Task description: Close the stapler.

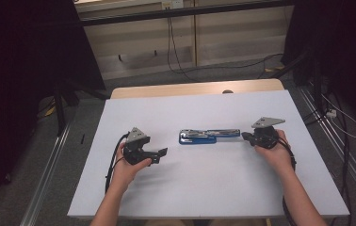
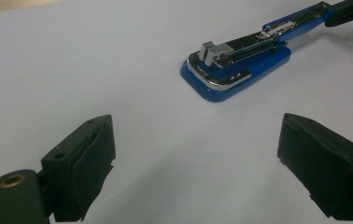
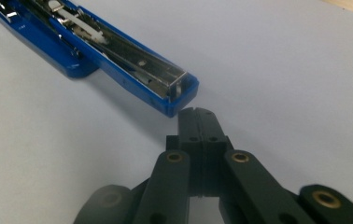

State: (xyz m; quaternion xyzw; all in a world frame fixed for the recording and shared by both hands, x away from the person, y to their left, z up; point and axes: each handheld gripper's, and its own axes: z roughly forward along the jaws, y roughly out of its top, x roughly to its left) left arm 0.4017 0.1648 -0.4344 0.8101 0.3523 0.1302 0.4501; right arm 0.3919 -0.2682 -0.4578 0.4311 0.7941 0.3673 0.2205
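Observation:
A blue and chrome stapler lies swung open flat in the middle of the white table. Its base points toward my left gripper and its long staple arm toward my right. My left gripper rests a short way left of the base, open, with nothing between its pads. The stapler lies ahead of it. My right gripper is shut with the jaws pressed together on nothing. Its tip sits right at the end of the stapler's arm; I cannot tell whether they touch.
The table's wooden far edge shows beyond the white top. Dark curtains hang at both sides. Cables run over the floor behind, and metal rails lie along the table's sides.

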